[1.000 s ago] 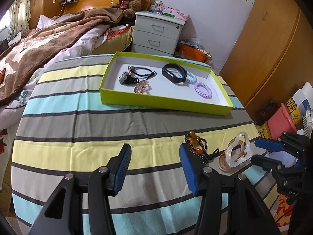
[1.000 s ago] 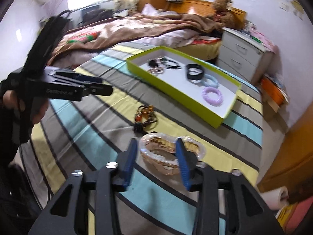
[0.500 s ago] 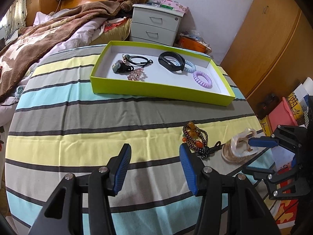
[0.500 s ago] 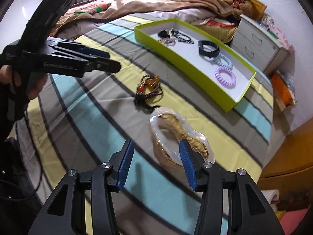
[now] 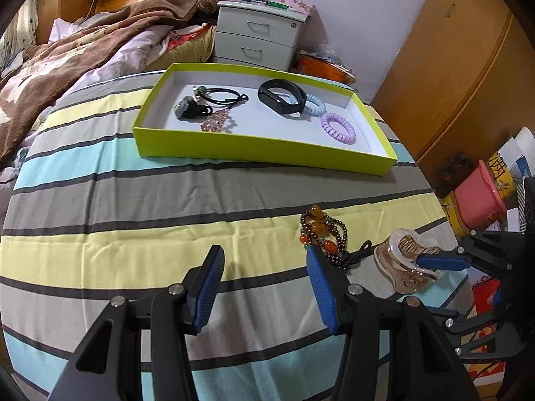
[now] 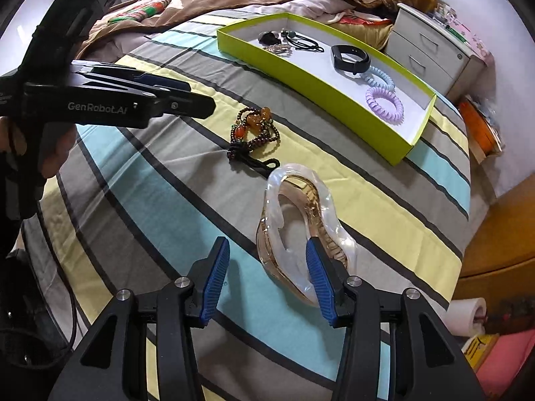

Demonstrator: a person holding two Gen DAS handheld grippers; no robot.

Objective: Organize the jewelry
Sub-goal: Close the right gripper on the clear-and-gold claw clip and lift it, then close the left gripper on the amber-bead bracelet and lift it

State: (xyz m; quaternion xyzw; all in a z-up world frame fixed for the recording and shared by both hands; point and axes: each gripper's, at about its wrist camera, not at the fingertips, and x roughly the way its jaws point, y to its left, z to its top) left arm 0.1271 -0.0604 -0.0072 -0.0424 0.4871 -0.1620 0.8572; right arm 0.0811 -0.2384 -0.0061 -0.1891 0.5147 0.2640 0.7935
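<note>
Right claw [image 6: 267, 277] is down over the hair clip [image 6: 301, 230] near the table's [image 5: 133, 207] right edge, jaws closing: the right pad sits inside the clip's loop, the left pad stands clear on the cloth, and I cannot tell if a pad presses on the clip. From the left wrist view, that clip [image 5: 404, 264] lies close to where the striped cloth curves away, with a blue finger of the right claw [image 5: 438, 262] across it. Left claw [image 5: 264, 287] hangs about half open over bare yellow and grey stripes, nothing between its pads. Just beside its right pad, one bead bracelet [image 5: 324, 230] with a black cord lies heaped, near the clip but apart from it. Plenty of open cloth runs between the two loose pieces and the tray [image 5: 260, 153], a wide band of grey and blue stripes with nothing on it. The green tray sits toward the far edge, bed [image 5: 67, 53] behind on the left, nightstand [image 5: 260, 36] behind it. Count inside: one black band [image 5: 281, 100], two coil ties, blue [image 5: 312, 103] and purple [image 5: 337, 128], touching or nearly so, a black elastic [image 5: 224, 95], a dark piece [image 5: 189, 110] and a pink brooch [image 5: 219, 120] clustered at the left end. The tray's right-hand stretch is bare white floor.
</note>
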